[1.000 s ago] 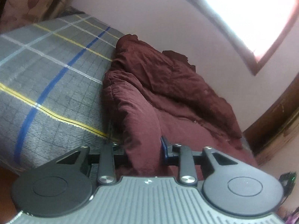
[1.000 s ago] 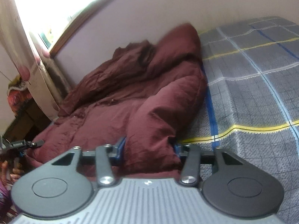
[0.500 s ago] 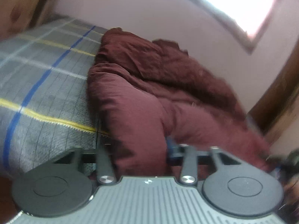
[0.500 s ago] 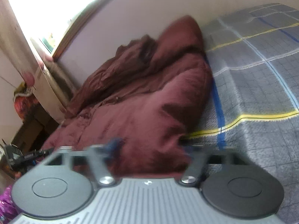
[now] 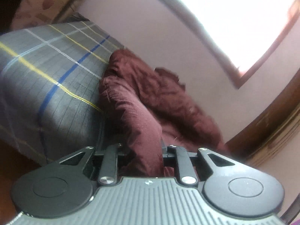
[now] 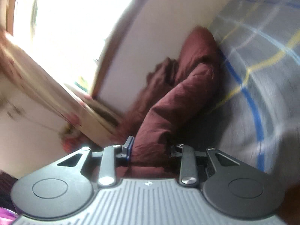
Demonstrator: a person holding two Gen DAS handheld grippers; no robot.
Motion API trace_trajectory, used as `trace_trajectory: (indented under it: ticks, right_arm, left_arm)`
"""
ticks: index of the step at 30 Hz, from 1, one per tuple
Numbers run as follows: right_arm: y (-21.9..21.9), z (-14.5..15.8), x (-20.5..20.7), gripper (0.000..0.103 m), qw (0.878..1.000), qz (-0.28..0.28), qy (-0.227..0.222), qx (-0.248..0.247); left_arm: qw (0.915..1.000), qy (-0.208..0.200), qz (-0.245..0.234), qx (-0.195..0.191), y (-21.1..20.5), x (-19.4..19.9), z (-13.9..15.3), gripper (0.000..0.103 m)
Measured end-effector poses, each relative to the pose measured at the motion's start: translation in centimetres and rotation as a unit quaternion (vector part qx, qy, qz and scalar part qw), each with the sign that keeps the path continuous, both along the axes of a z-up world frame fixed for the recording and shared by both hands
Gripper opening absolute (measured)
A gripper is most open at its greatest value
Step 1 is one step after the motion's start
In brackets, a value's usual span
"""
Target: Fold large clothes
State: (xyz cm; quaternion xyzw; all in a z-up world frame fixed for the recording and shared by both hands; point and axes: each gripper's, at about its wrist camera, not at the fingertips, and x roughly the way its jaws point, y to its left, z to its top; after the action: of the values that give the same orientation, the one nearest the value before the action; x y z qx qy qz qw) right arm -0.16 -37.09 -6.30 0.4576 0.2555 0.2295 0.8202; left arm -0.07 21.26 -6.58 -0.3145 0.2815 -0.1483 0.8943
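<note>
on the checked bed (image 5: 46,86), both claws pinch the maroon garment (image 5: 142,123).

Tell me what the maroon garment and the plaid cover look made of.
Garment: looks like matte woven cotton, possibly padded; fine wrinkles, soft bulky folds, no shine. Cover: looks like flat woven fabric, grey with printed or woven stripes; smooth and taut. Blur leaves both uncertain.
</note>
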Motion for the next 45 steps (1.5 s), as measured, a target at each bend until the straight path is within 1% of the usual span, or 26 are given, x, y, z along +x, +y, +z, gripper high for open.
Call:
trace_trajectory:
  ticks: [2,4,7,11,15,18,21,23,24,26,29,31,32,33,35,36,37,38,39,40,41,42,43,44,45]
  right_arm:
    - [-0.1,0.5,-2.1,0.029,0.999,-0.011,-0.017,0.048]
    - [-0.1,1.6,-3.2,0.028,0.997,-0.018,-0.037,0.069]
    - [0.2,3.3,-2.7,0.028,0.995,-0.021,-0.053,0.078]
    - [0.8,4.8,-0.2,0.027,0.995,-0.008,-0.066,0.073]
    - [1.1,6.5,1.6,0.026,0.995,-0.009,-0.076,0.063]
    - [0.5,7.9,2.9,0.025,0.994,-0.025,-0.087,0.066]
    - [-0.5,9.2,5.9,0.024,0.992,-0.046,-0.095,0.066]
    - [-1.0,9.4,7.7,0.024,0.991,-0.059,-0.097,0.068]
    - [-1.4,9.6,9.1,0.024,0.991,-0.068,-0.097,0.062]
    - [-2.2,9.3,11.4,0.024,0.991,-0.088,-0.084,0.062]
    - [-4.1,8.2,15.4,0.023,0.988,-0.138,-0.050,0.054]
    - [-6.0,6.6,17.9,0.023,0.982,-0.174,-0.021,0.074]
    - [-6.9,5.8,19.0,0.022,0.978,-0.195,-0.005,0.075]
    - [-7.5,5.0,19.9,0.022,0.975,-0.210,0.006,0.077]
    - [-7.8,4.5,20.6,0.024,0.972,-0.224,0.011,0.069]
    - [-7.4,5.1,20.1,0.024,0.971,-0.232,-0.004,0.057]
    - [-6.5,6.2,19.2,0.024,0.972,-0.230,-0.033,0.038]
    - [-5.4,7.6,18.4,0.024,0.975,-0.214,-0.067,0.009]
    - [-3.7,9.0,17.6,0.024,0.978,-0.184,-0.095,-0.025]
    - [-1.5,10.4,16.7,0.025,0.981,-0.141,-0.121,-0.061]
    - [1.1,11.5,16.0,0.025,0.979,-0.093,-0.147,-0.106]
    - [4.2,12.6,15.4,0.025,0.970,-0.044,-0.170,-0.170]
    - [7.6,13.3,14.9,0.025,0.952,-0.003,-0.189,-0.243]
    - [10.8,13.4,14.7,0.026,0.930,0.030,-0.204,-0.305]
    - [13.2,13.0,14.9,0.026,0.910,0.057,-0.215,-0.351]
  left_arm:
    - [0.9997,-0.015,0.013,-0.017,0.2,-2.1,1.2,0.022]
    - [0.9985,-0.035,0.031,-0.026,0.3,-3.6,2.4,0.021]
    - [0.9961,-0.054,0.050,-0.049,0.3,-4.0,3.8,0.020]
    - [0.9953,-0.077,0.052,-0.026,-1.0,-2.9,5.5,0.020]
    - [0.9929,-0.093,0.062,-0.041,-1.2,-1.3,6.5,0.020]
    - [0.9897,-0.100,0.080,-0.065,-0.9,1.9,7.5,0.020]
    - [0.9861,-0.097,0.109,-0.080,-0.6,6.0,8.8,0.020]
    - [0.9831,-0.098,0.132,-0.081,-0.5,9.2,9.5,0.020]
    - [0.9815,-0.094,0.144,-0.084,-0.4,10.9,9.7,0.020]
    - [0.9788,-0.082,0.162,-0.093,-0.2,14.6,9.4,0.020]
    - [0.9765,-0.059,0.193,-0.074,-0.5,19.4,8.5,0.020]
    - [0.9782,-0.045,0.198,-0.043,-1.0,22.5,7.4,0.023]
    - [0.9786,-0.034,0.200,-0.035,-1.3,23.7,6.6,0.024]
    - [0.9795,-0.026,0.199,-0.020,-1.8,24.8,6.0,0.025]
    - [0.9804,-0.022,0.193,0.029,-3.0,26.6,4.9,0.026]
    - [0.9801,-0.023,0.192,0.044,-3.6,27.0,4.4,0.027]
    - [0.9794,-0.028,0.192,0.058,-4.1,27.3,4.2,0.028]
    - [0.9783,-0.033,0.193,0.067,-4.4,27.1,3.9,0.029]
    - [0.9776,-0.035,0.195,0.072,-4.6,27.3,3.8,0.030]
    - [0.9773,-0.038,0.194,0.076,-4.9,27.5,3.7,0.030]
    - [0.9770,-0.040,0.194,0.079,-5.0,27.7,3.6,0.031]
    - [0.9767,-0.040,0.194,0.082,-5.2,28.0,3.5,0.032]
    - [0.9762,-0.038,0.196,0.085,-5.3,28.2,3.4,0.034]
    - [0.9760,-0.036,0.196,0.087,-5.5,28.3,3.5,0.035]
    - [0.9760,-0.033,0.197,0.086,-5.5,28.7,3.6,0.039]
